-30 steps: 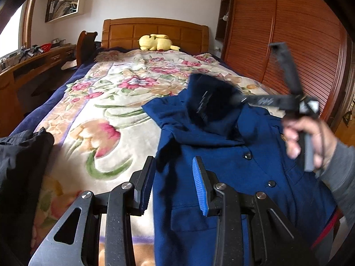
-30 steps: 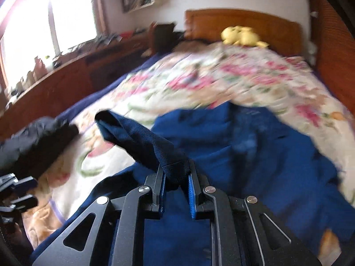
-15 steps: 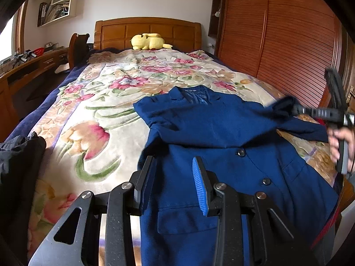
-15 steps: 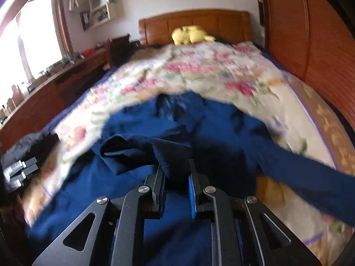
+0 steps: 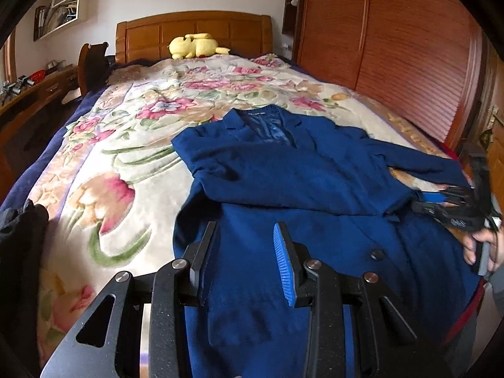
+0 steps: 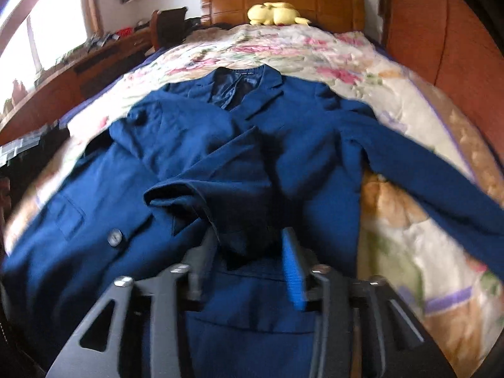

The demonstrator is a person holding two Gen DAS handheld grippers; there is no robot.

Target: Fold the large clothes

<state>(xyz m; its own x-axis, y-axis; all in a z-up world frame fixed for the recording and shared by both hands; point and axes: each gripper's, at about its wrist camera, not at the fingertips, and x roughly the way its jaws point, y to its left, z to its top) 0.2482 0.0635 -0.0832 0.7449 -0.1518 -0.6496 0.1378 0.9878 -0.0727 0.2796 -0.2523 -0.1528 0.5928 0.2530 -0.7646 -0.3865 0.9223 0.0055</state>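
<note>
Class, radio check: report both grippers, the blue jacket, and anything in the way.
Left gripper open, empty. Right gripper open around folded sleeve cuff. Blue jacket flat on bed, other sleeve outstretched. Nothing blocking.

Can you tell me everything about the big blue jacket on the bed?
The dark blue woollen-looking jacket lies face up on the flowery bedspread, collar toward the wooden headboard. It has lapels, dark buttons and flap pockets. One sleeve is folded across its chest; the other stretches out sideways. The open right gripper sits at the folded sleeve's cuff.

floral-quilted bed (image 5: 132, 145): blue jacket (image 5: 283, 182) spread flat, yellow plush (image 5: 193, 45) (by headboard), dark garment (image 5: 22, 230) at edge.
</note>
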